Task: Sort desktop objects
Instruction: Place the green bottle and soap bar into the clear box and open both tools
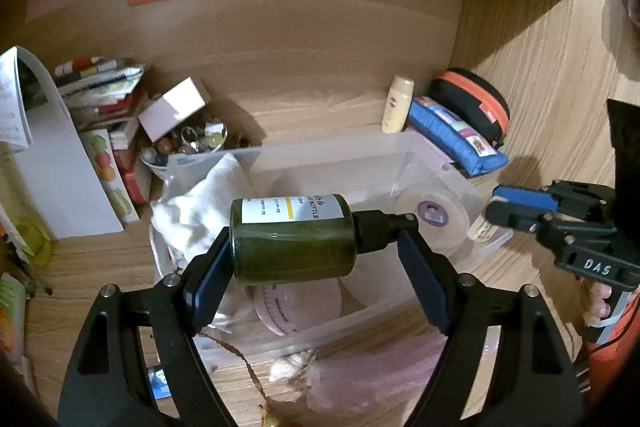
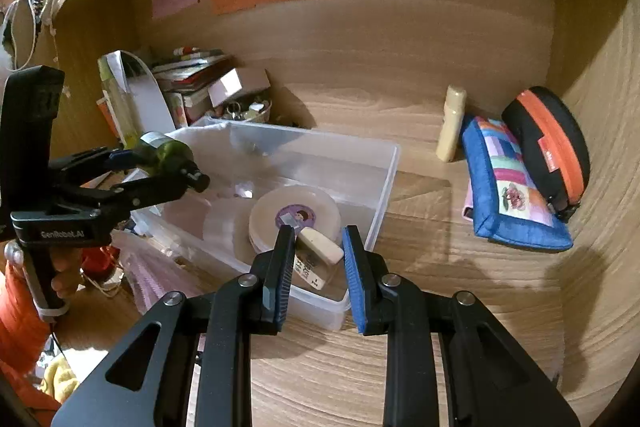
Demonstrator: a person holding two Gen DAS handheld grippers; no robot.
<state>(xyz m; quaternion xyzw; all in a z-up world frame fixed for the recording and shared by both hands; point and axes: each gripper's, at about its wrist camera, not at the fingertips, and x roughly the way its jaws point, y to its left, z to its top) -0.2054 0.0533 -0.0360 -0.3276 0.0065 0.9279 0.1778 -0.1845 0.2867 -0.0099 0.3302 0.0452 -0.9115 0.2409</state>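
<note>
My left gripper [image 1: 316,243] is shut on a dark green bottle [image 1: 292,239] with a white label and black cap. The bottle lies sideways, base against one pad and cap against the other, above a clear plastic bin [image 1: 320,147]. The right wrist view shows that bottle [image 2: 168,151] over the bin's left side. My right gripper [image 2: 318,231] is shut on a small cream-capped bottle [image 2: 320,247] at the bin's [image 2: 392,163] near corner, just in front of a pale round roll [image 2: 296,207] with a purple sticker. From the left wrist view the right gripper [image 1: 496,207] hovers at the bin's right end.
White cloth [image 1: 200,203] lies in the bin's left end. A cream lotion bottle [image 2: 452,123], blue patchwork pouch [image 2: 512,187] and black-orange case [image 2: 552,147] stand at the right wall. Stacked books [image 1: 100,83] and a bowl of trinkets [image 1: 192,143] sit at back left. A pink mesh bag [image 1: 380,367] lies in front.
</note>
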